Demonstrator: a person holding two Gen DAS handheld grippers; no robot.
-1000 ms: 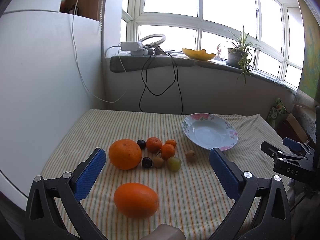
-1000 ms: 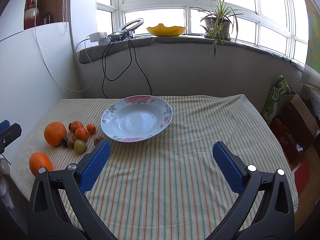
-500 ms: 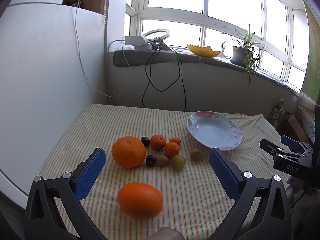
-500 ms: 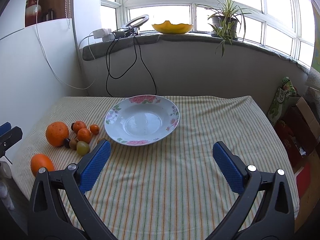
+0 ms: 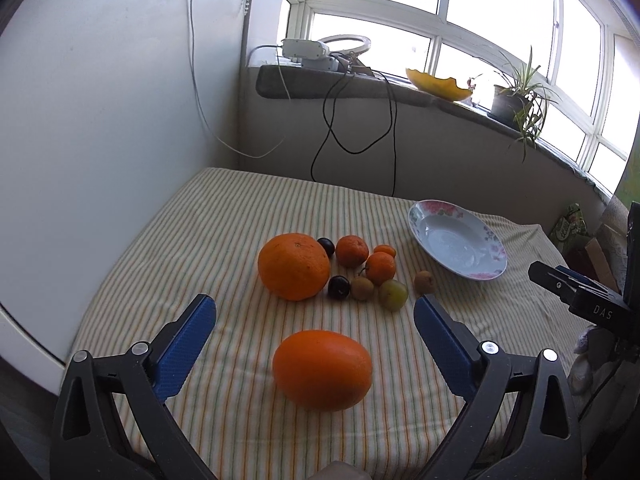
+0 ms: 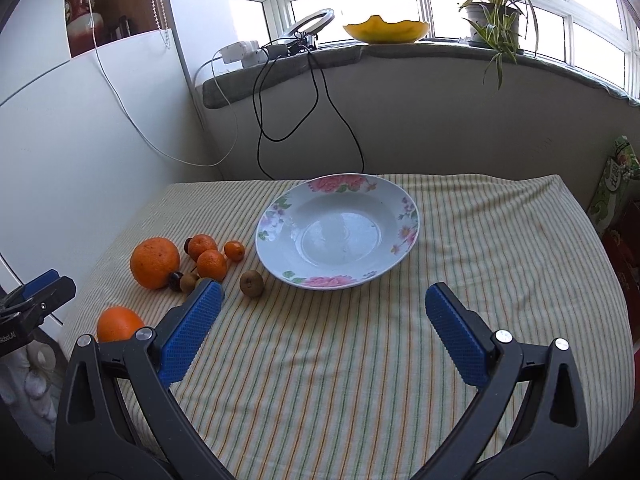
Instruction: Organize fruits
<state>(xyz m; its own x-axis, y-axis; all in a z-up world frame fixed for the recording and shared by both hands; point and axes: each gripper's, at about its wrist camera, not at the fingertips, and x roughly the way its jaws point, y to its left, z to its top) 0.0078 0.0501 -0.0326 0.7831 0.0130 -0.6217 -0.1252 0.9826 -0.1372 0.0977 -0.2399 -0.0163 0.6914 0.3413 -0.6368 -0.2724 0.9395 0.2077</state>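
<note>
On the striped cloth an oval orange (image 5: 322, 370) lies nearest me, between the pads of my left gripper (image 5: 314, 306). Its jaws are closing, and the pads stand clear of the orange. Behind it sit a big round orange (image 5: 294, 266), two tangerines (image 5: 351, 251), dark plums (image 5: 339, 287), a green fruit (image 5: 393, 295) and small brown fruits (image 5: 424, 282). The flowered plate (image 5: 456, 240) lies to their right with nothing in it. My right gripper (image 6: 323, 290) is open over bare cloth in front of the plate (image 6: 336, 232), with nothing between its fingers.
A white panel (image 5: 100, 140) closes off the table's left side. Behind the table is a windowsill (image 6: 400, 52) with cables, a ring light, a yellow bowl and a potted plant. Boxes and a bag (image 6: 616, 192) stand beyond the table's right edge.
My left gripper has come closer to the oval orange and rolled a little, and its jaws have narrowed slightly. The right gripper has swung left and nearer to the plate.
</note>
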